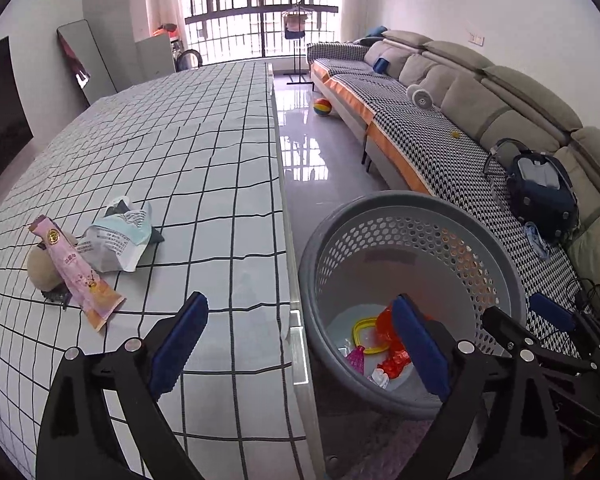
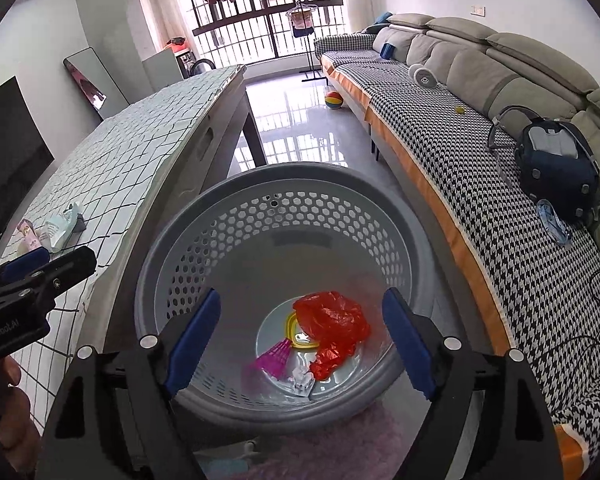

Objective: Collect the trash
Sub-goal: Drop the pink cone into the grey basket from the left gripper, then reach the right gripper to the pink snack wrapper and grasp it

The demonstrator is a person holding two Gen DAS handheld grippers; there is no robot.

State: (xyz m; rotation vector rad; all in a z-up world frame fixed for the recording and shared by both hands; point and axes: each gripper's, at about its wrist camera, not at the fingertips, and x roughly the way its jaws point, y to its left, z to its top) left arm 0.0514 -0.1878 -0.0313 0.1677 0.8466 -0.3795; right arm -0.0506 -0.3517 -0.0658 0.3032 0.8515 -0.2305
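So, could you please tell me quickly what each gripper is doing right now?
Left gripper: open, holding nothing.
Right gripper: open, holding nothing.

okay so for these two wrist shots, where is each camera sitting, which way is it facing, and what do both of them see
Left wrist: rides the open left gripper, angled down over the table edge; sees wrappers, basket, sofa; the right gripper shows at right.
Right wrist: rides the open right gripper, angled down into the basket above the red bag; the left gripper and a hand show at left.
Shared: basket, red bag, table, wrappers, sofa, window.
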